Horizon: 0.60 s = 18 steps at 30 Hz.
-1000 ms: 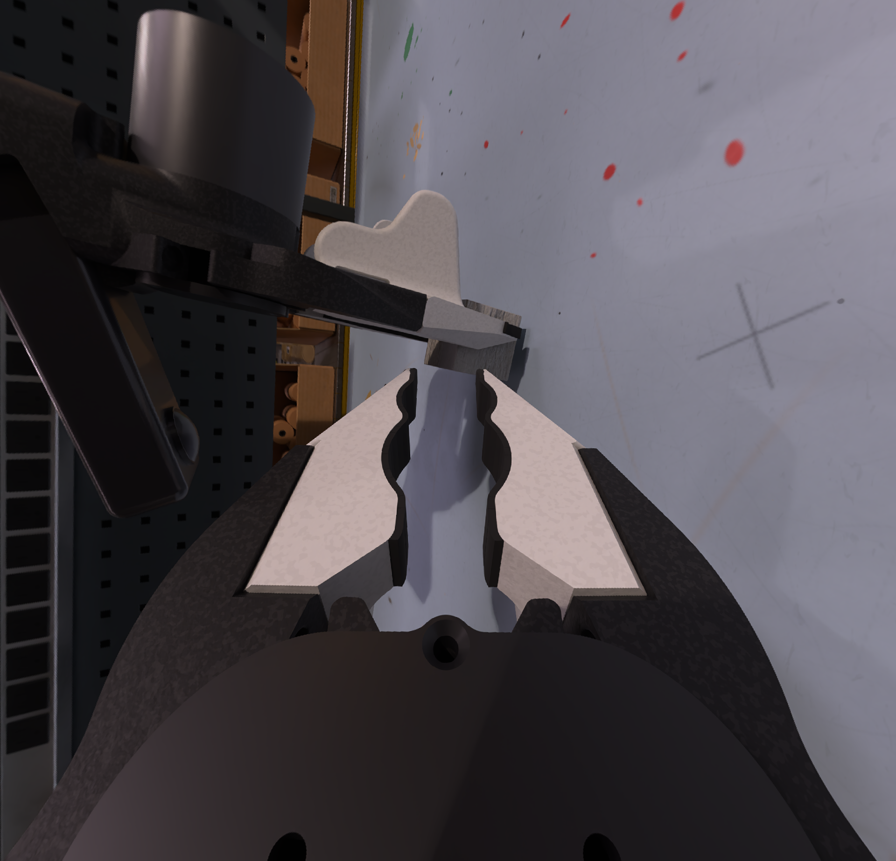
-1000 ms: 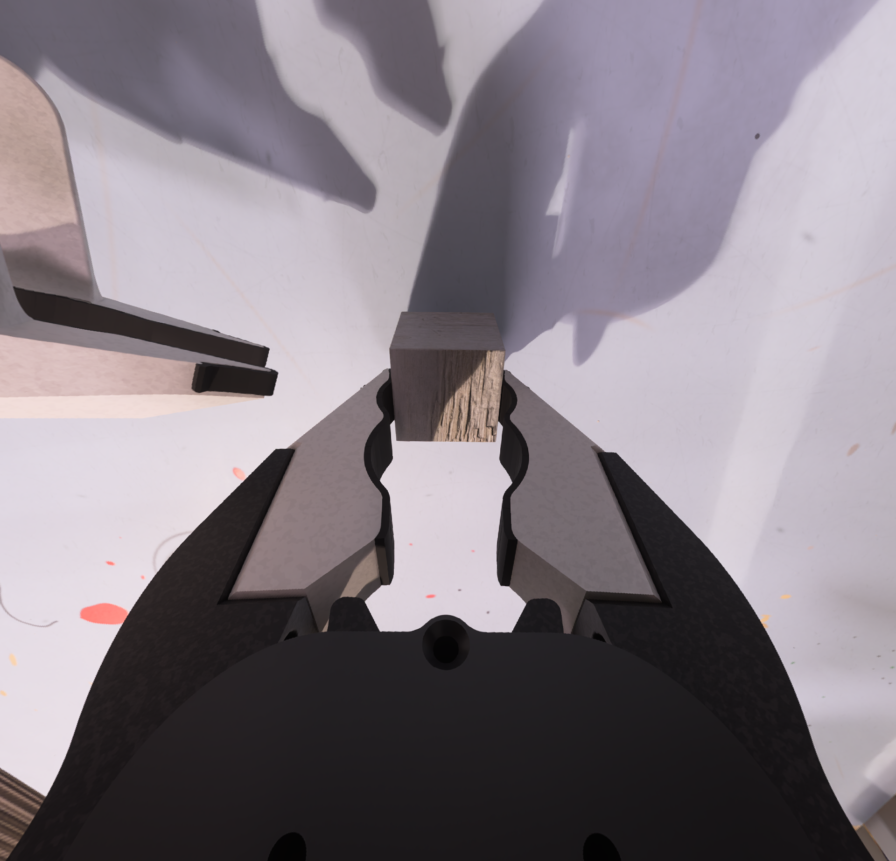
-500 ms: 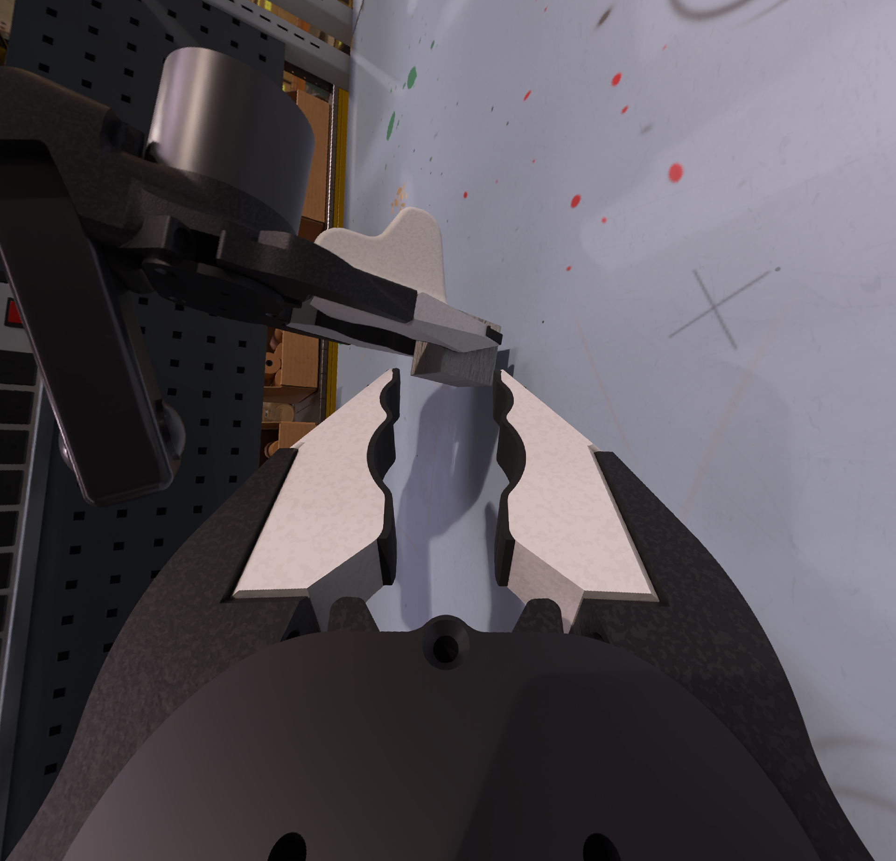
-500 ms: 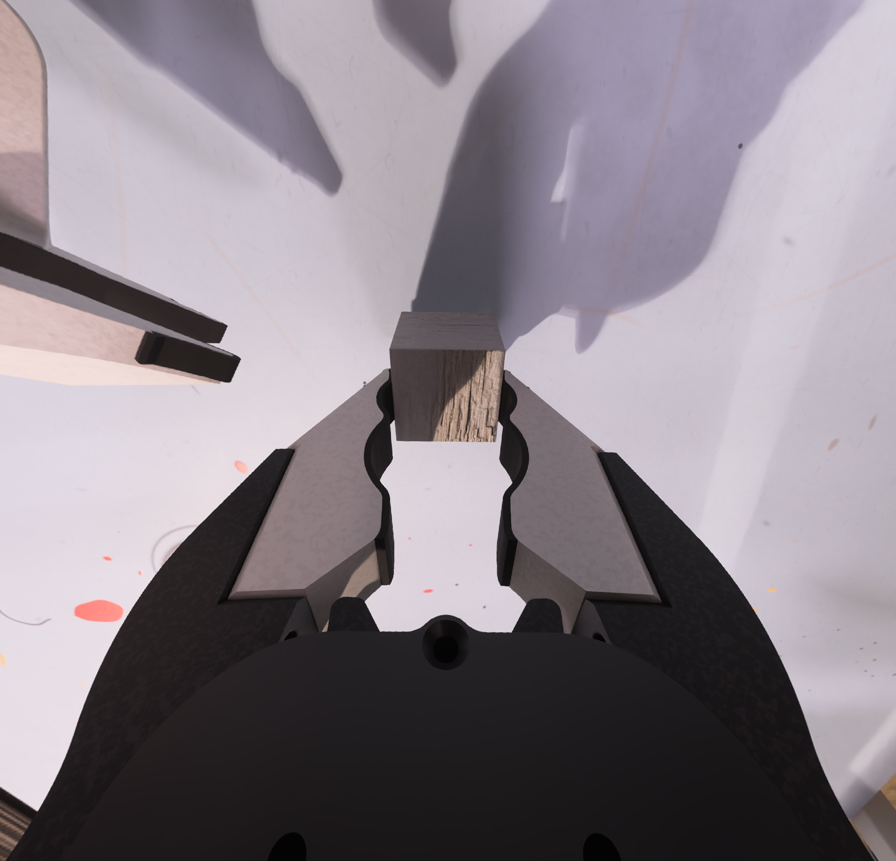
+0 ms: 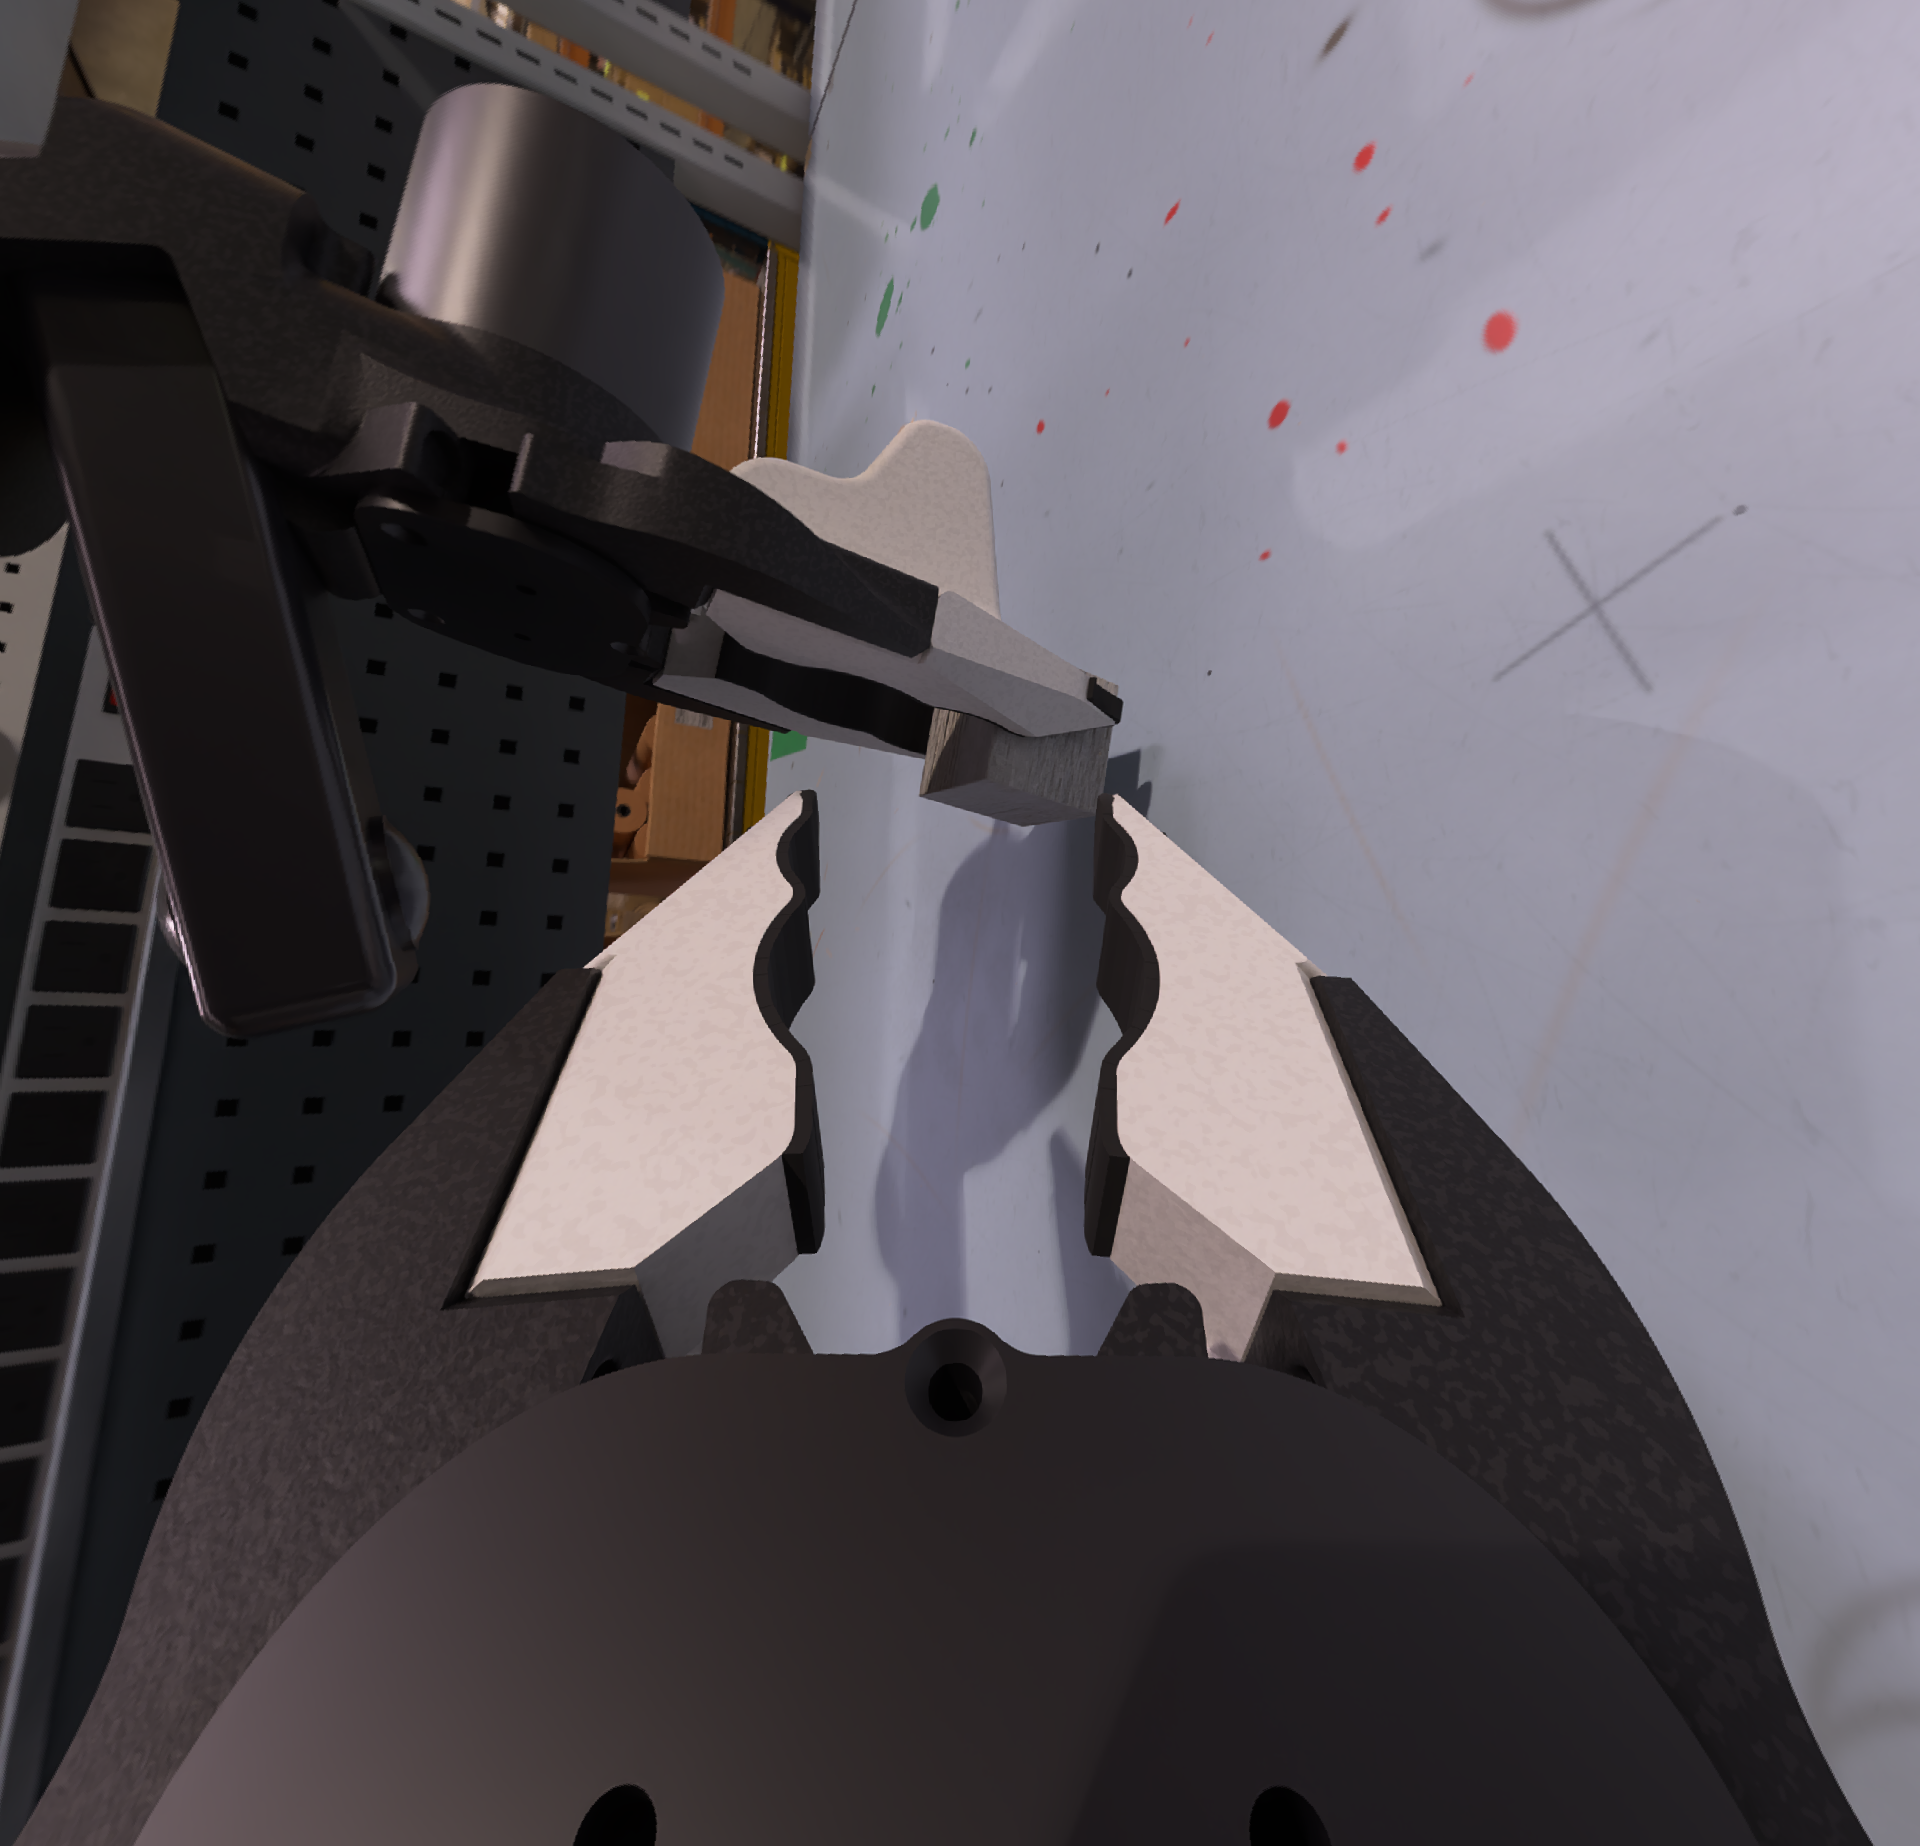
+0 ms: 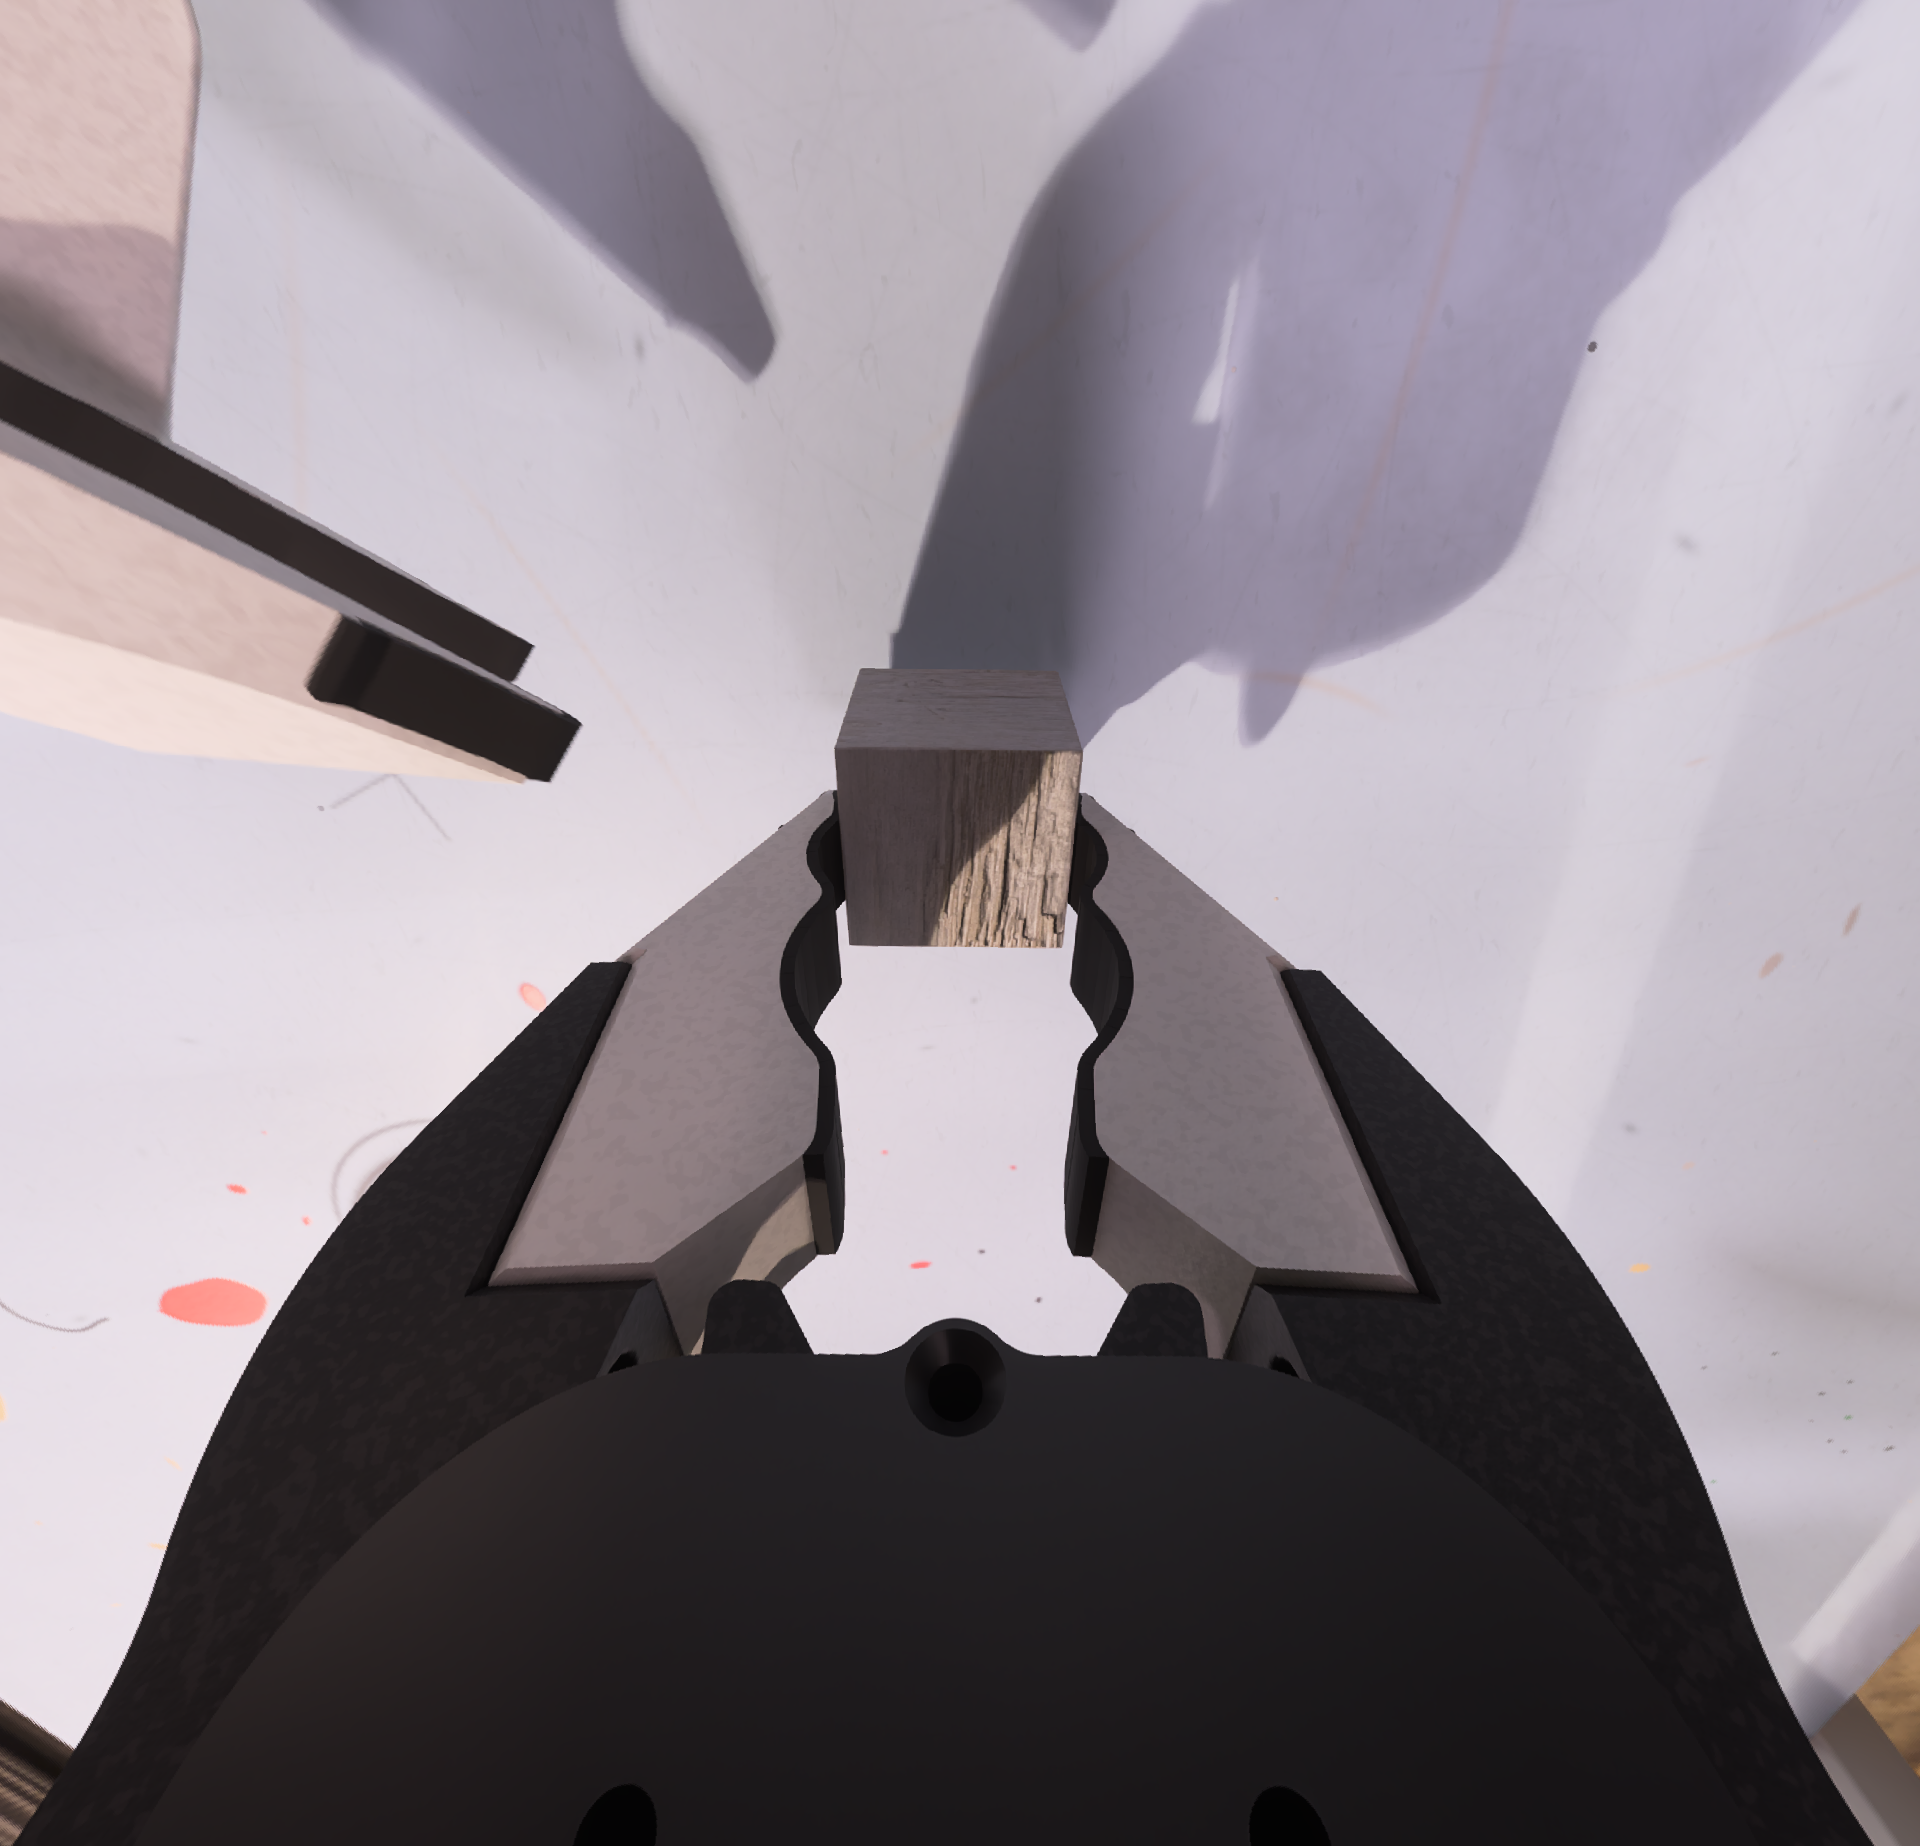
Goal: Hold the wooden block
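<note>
**Right gripper had the block pinched at its tips; left gripper spread and lined up just short of it**

Right gripper (image 6: 958, 840) was clamped on the wooden block (image 6: 956, 820), fingertips only. Both inner pads met opposite side faces, and roughly half the cube stuck out past the tips. My read on why: a tip pinch leaves the far end and the other faces exposed for a second grasp.

Block was off the table (image 6: 1558, 861). Its shadow fell on the pale surface behind it, and bare table showed between the right gripper's fingers under the block. In the left wrist view the block (image 5: 1013, 762) sat tilted a little, corner toward the camera, with the right gripper (image 5: 1023, 716) coming in from the left and covering its top.

Left gripper (image 5: 956, 809) was spread with nothing in it. The block hung just beyond its fingertips and off-centre, close to the right-hand finger (image 5: 1247, 1048). I couldn't tell whether that tip touched the block; it looked just clear. The gap looked a bit wider than the block, so probably a pre-grasp stance, approaching crosswise to the right gripper so the two sets of fingers wouldn't collide.

Judgement:
- The hold was already met by the right gripper alone.
- If the left one was meant to join, it needed a short advance plus a small sideways correction before squeezing.
- Risk: the off-centre finger nudges the block and twists it in a shallow tip pinch.

Background was pegboard (image 5: 436, 757) and shelving, irrelevant. Paint specks were on the table.
</note>
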Each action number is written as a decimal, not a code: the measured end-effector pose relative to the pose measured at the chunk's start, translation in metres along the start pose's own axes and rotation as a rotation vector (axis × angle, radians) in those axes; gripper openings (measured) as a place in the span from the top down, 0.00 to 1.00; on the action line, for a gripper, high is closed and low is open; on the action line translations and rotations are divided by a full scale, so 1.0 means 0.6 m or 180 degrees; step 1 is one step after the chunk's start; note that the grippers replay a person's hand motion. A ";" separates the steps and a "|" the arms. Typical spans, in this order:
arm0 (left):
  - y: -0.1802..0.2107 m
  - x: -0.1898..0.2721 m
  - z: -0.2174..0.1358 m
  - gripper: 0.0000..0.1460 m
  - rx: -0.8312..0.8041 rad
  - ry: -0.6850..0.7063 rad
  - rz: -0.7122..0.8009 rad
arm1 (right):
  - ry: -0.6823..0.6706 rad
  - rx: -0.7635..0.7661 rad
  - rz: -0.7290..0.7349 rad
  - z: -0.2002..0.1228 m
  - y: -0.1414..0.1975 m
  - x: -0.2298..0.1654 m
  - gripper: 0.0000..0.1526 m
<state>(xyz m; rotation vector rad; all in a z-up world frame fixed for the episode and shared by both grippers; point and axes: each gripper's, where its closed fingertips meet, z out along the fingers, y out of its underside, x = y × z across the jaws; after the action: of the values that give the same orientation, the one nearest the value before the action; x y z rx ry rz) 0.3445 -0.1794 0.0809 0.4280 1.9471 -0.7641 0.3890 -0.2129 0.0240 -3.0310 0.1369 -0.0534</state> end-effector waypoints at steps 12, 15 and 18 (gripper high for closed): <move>0.045 -0.066 -0.044 0.53 0.1606 0.0668 -0.2698 | 0.0032 0.0025 -0.0004 -0.004 -0.001 0.001 0.73; 0.046 -0.090 -0.030 0.41 0.1764 0.0923 -0.3602 | 0.0042 0.0019 -0.0017 -0.004 -0.002 0.000 0.73; 0.036 -0.100 -0.012 0.32 0.1775 0.1204 -0.4060 | 0.0055 0.0016 -0.0034 -0.005 -0.004 -0.002 0.73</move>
<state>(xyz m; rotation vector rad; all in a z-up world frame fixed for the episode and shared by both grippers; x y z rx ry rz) 0.3805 -0.1574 0.1290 -0.4950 2.2237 -2.1748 0.3882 -0.2105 0.0269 -3.0271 0.1218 -0.0806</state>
